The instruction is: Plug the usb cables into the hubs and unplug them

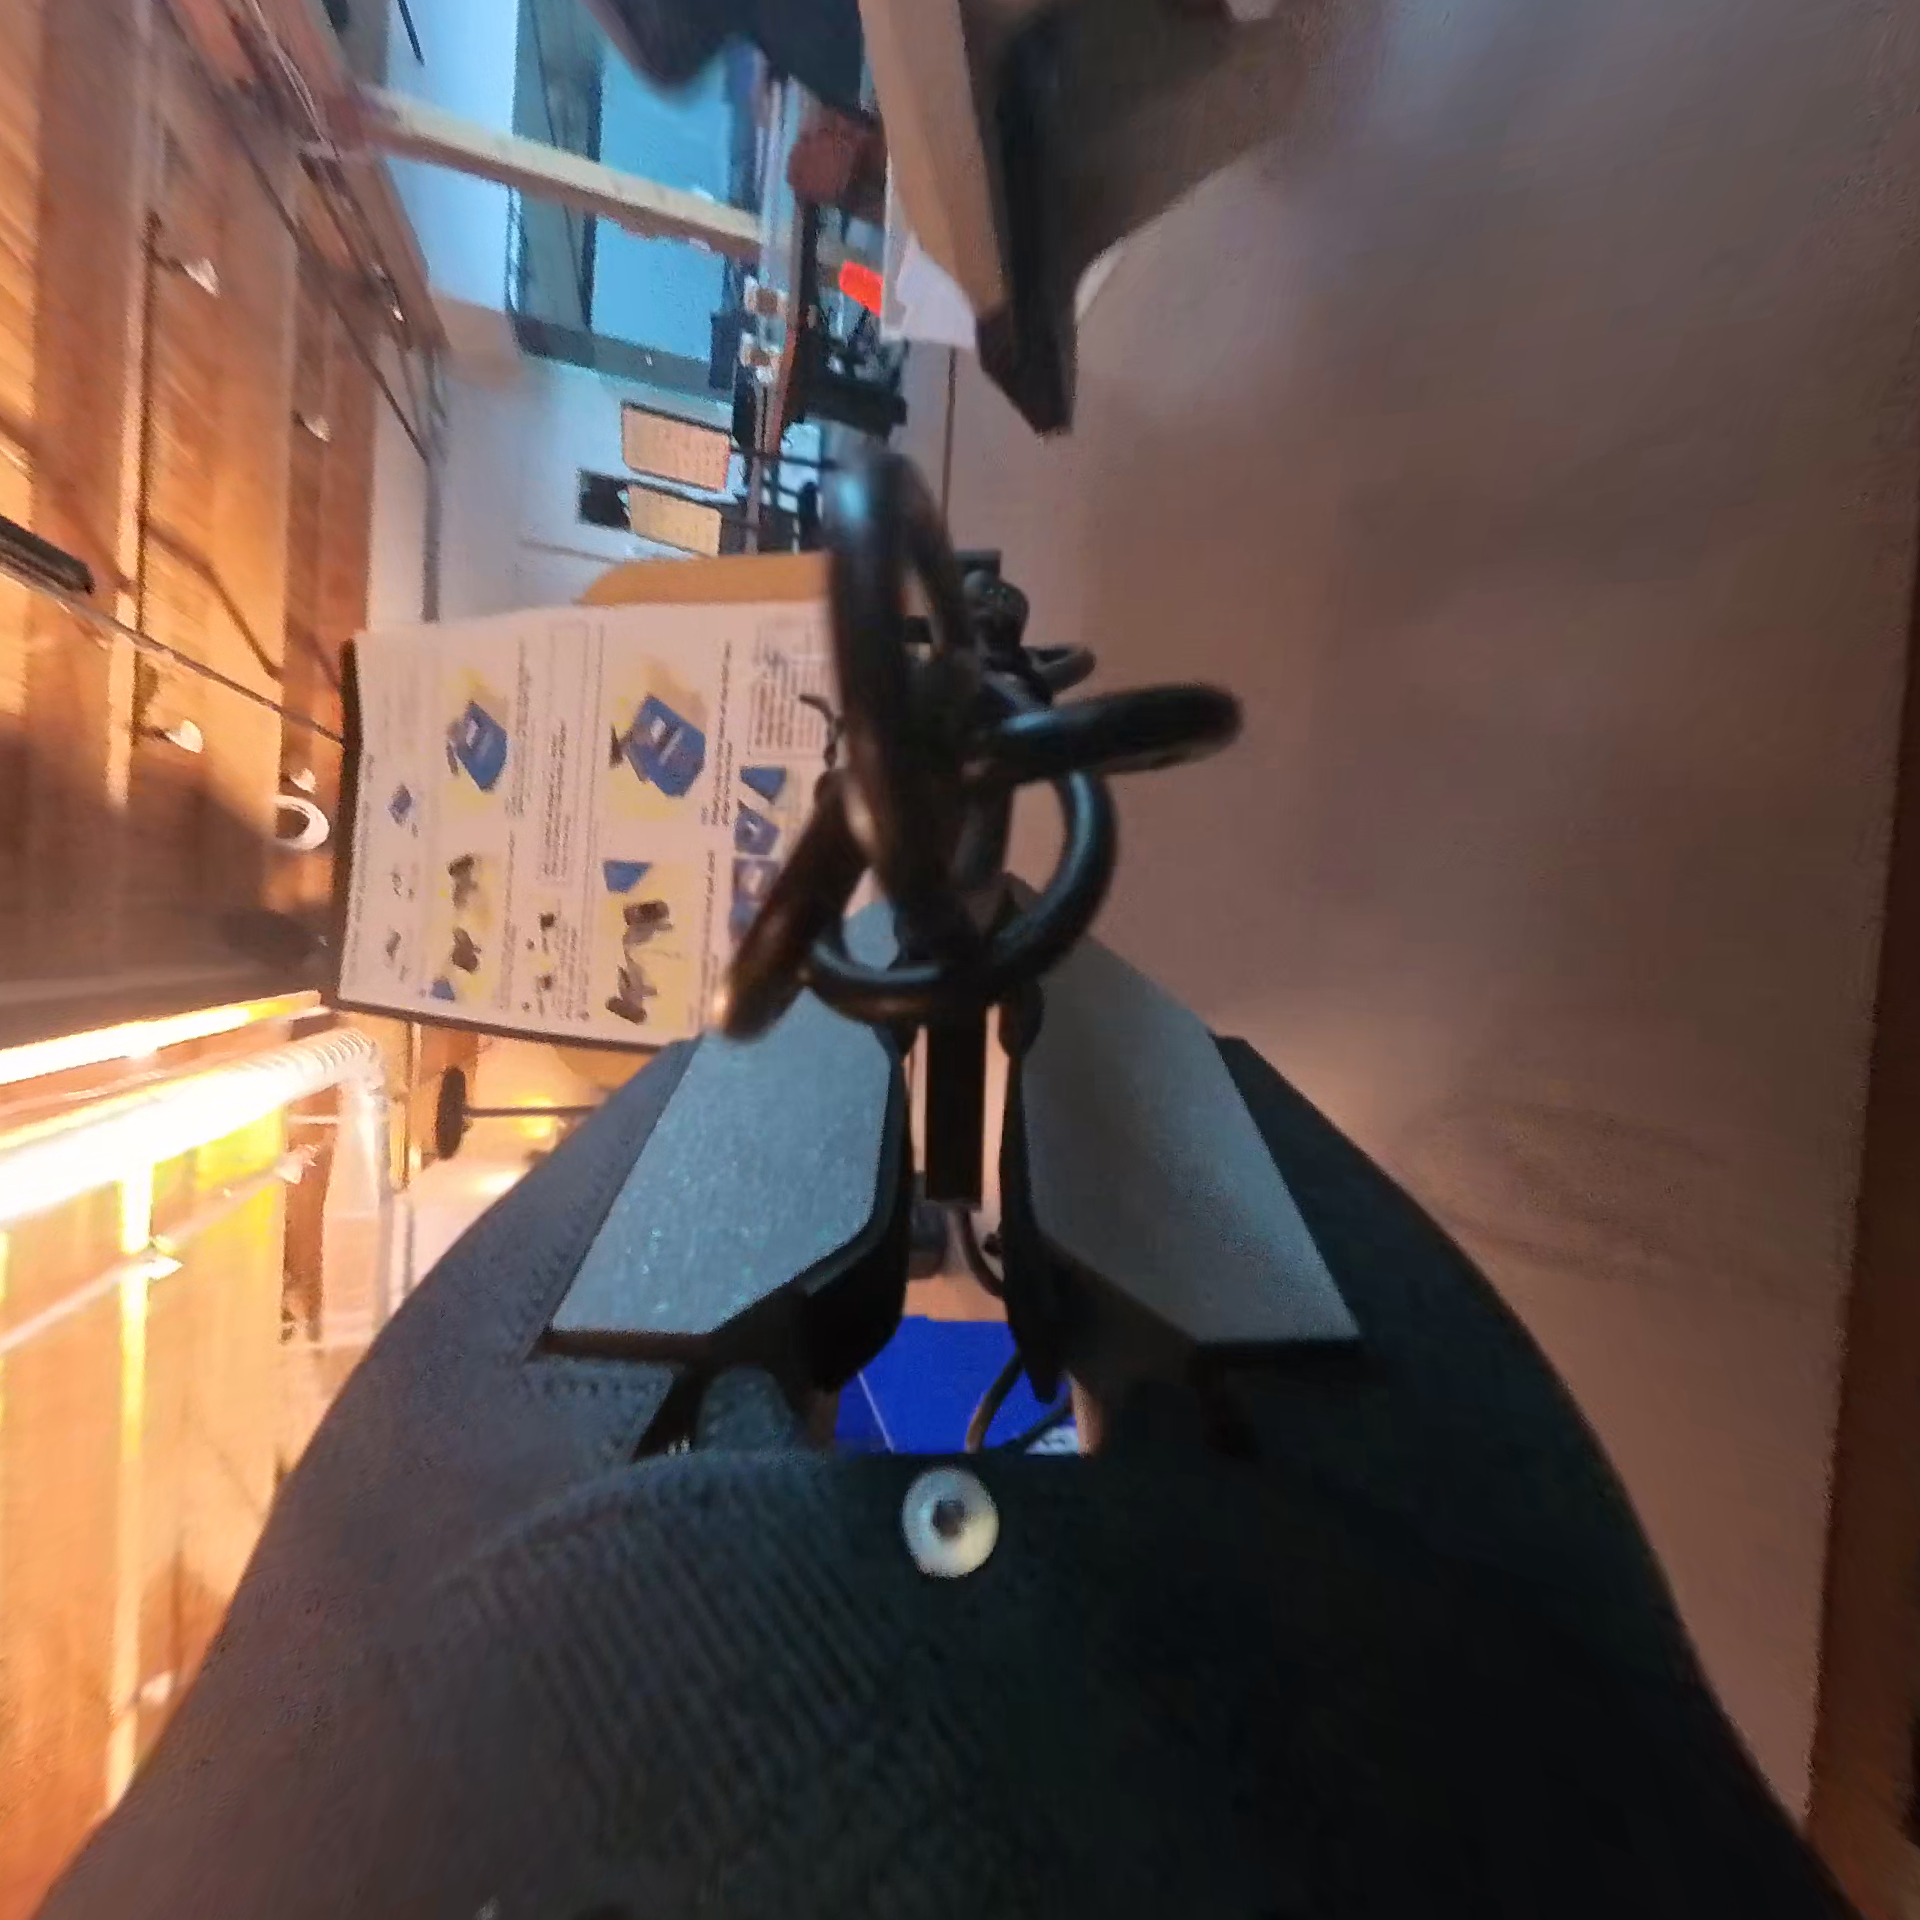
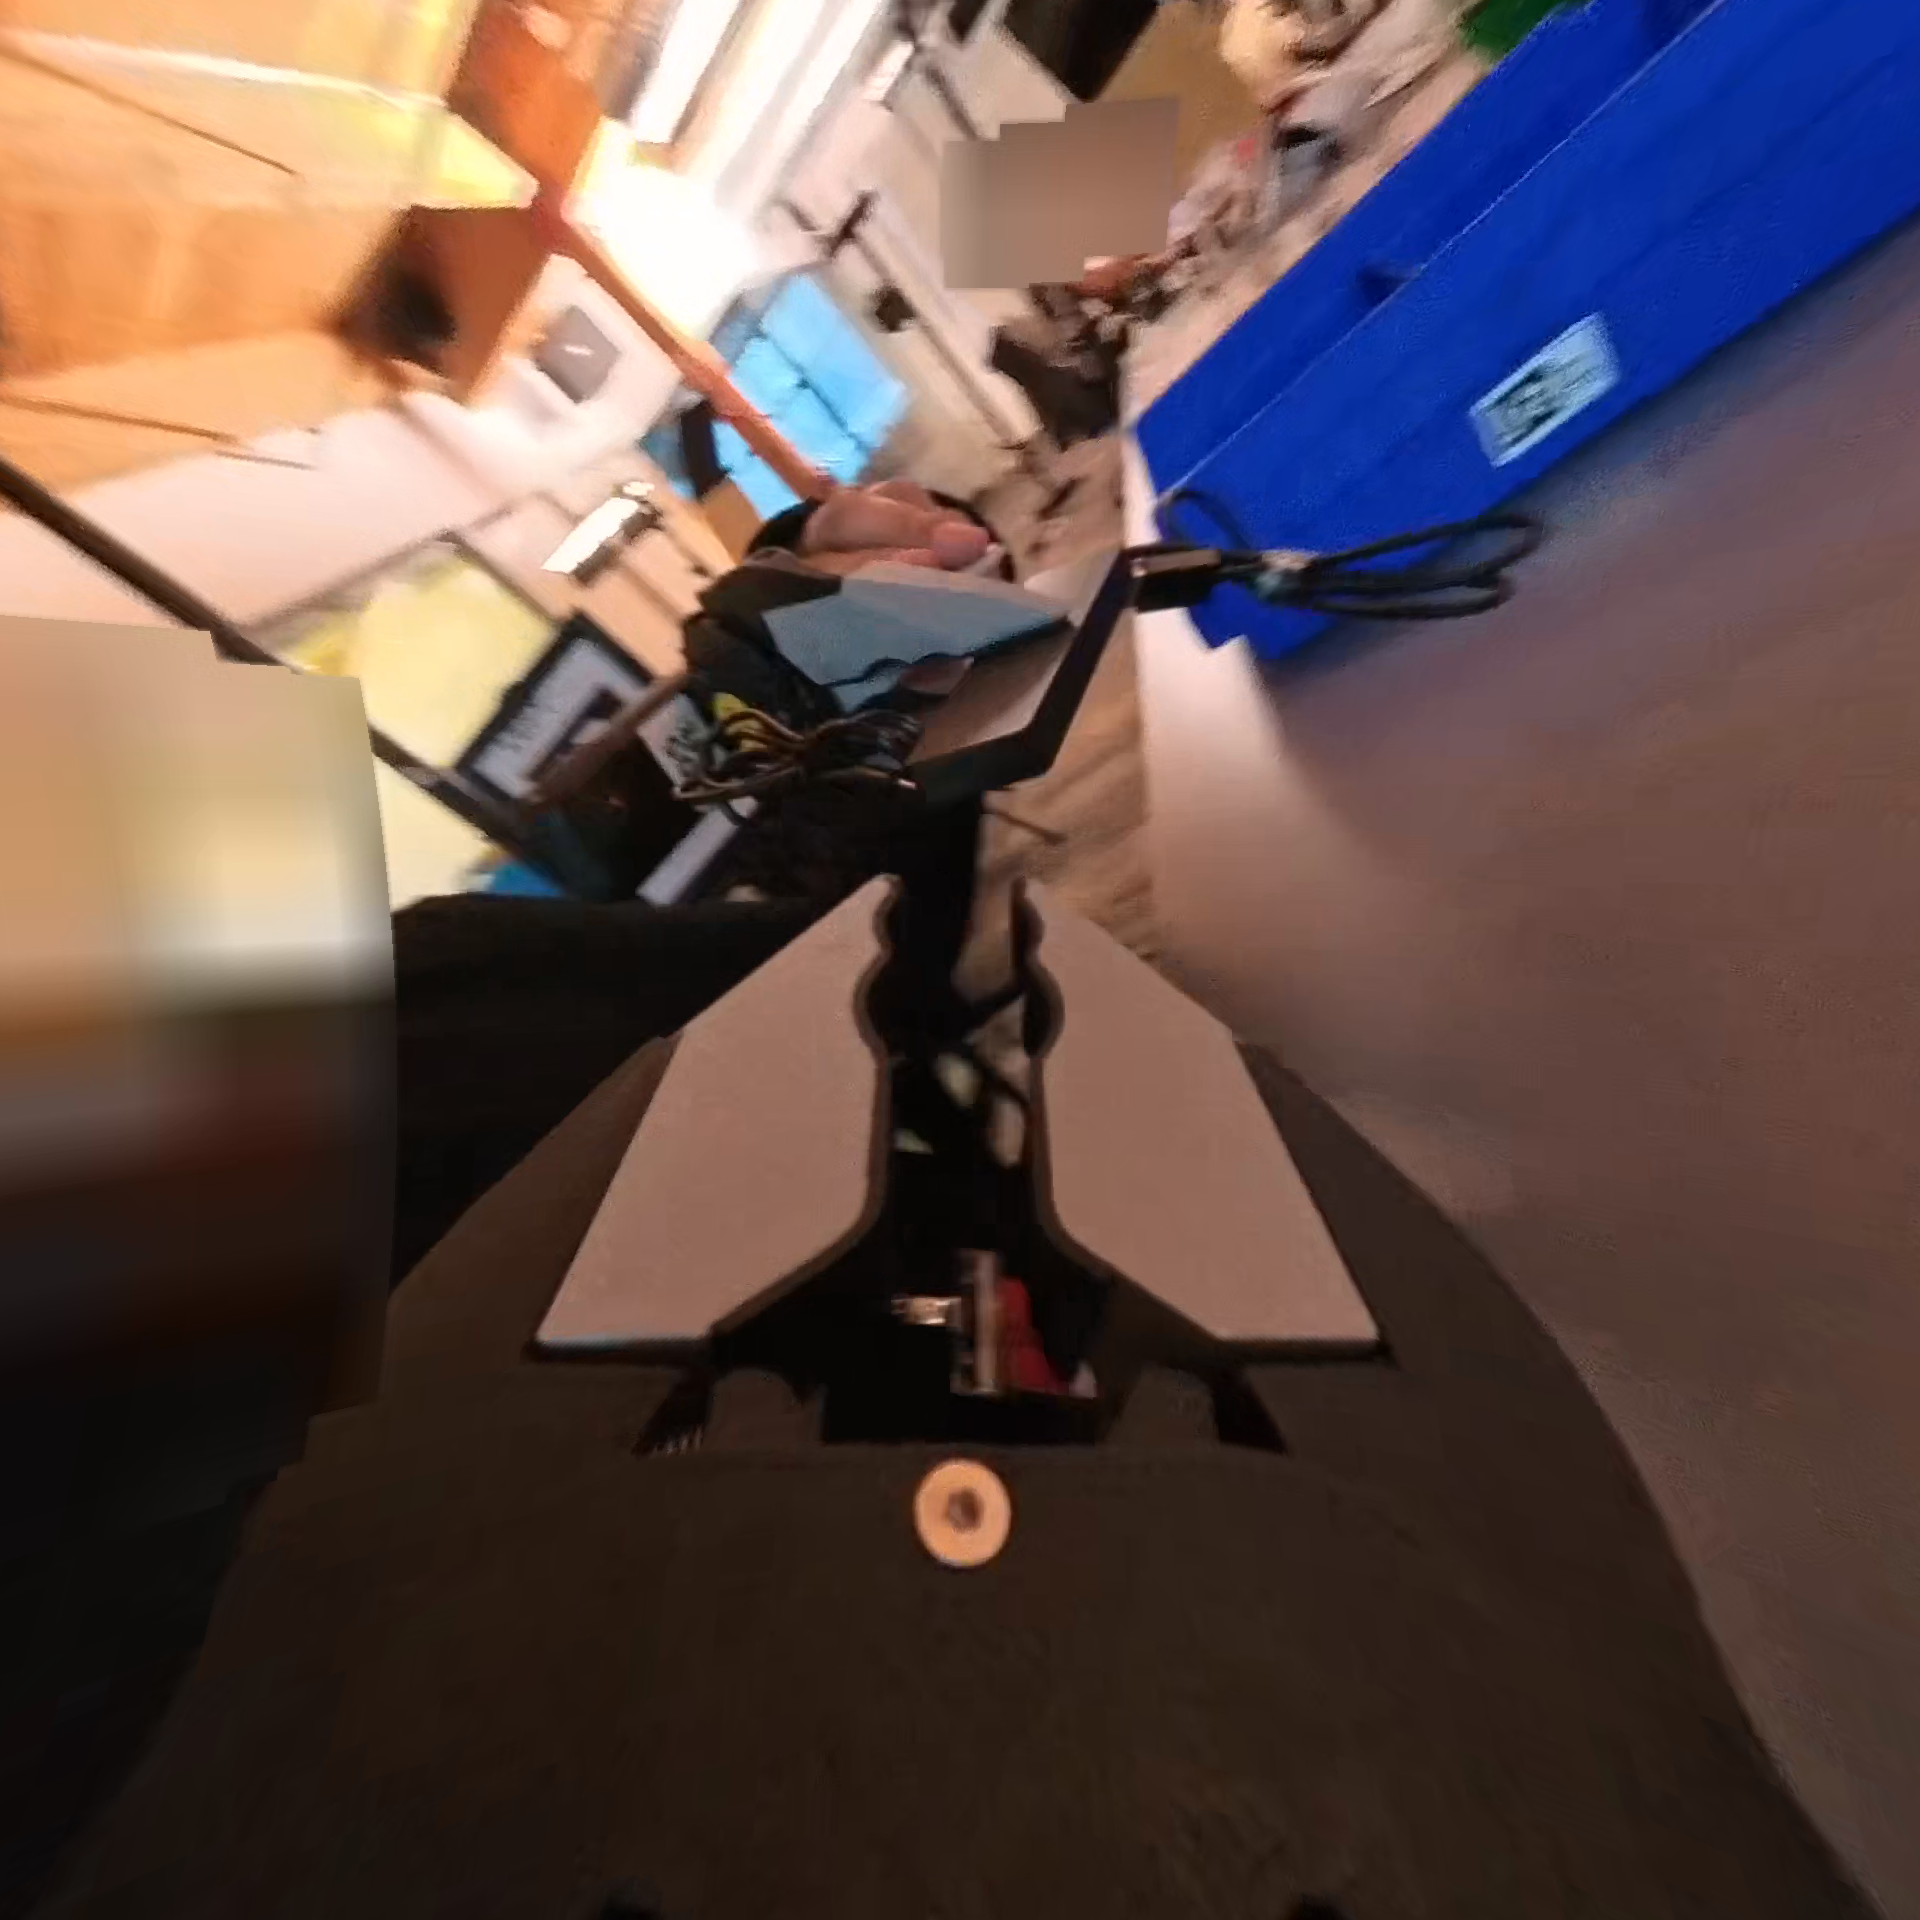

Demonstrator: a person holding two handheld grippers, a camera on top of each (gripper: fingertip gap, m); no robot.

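In the left wrist view my left gripper (image 1: 954, 935) is shut on the black plug (image 1: 953, 1112) of a USB cable. The cable's coiled loops (image 1: 1049, 821) hang out past the fingertips. In the right wrist view that gripper (image 2: 1127, 582) shows farther off, held by a hand (image 2: 894, 520), with the plug (image 2: 1179, 577) and looped cable (image 2: 1403, 582) sticking out toward the blue bin. My right gripper (image 2: 956, 914) has its jaws close together around a dark, blurred thing with a silver and red part (image 2: 987, 1320), which looks like the hub.
A blue bin (image 2: 1558, 312) stands on the grey table (image 2: 1558, 987) at the far right. An illustrated sheet (image 1: 540, 831) stands upright beyond the left gripper. Both views are tilted and motion-blurred. Shelves, windows and cluttered desks fill the background. Some 8 centimetres of space lies between my two pairs of fingers.
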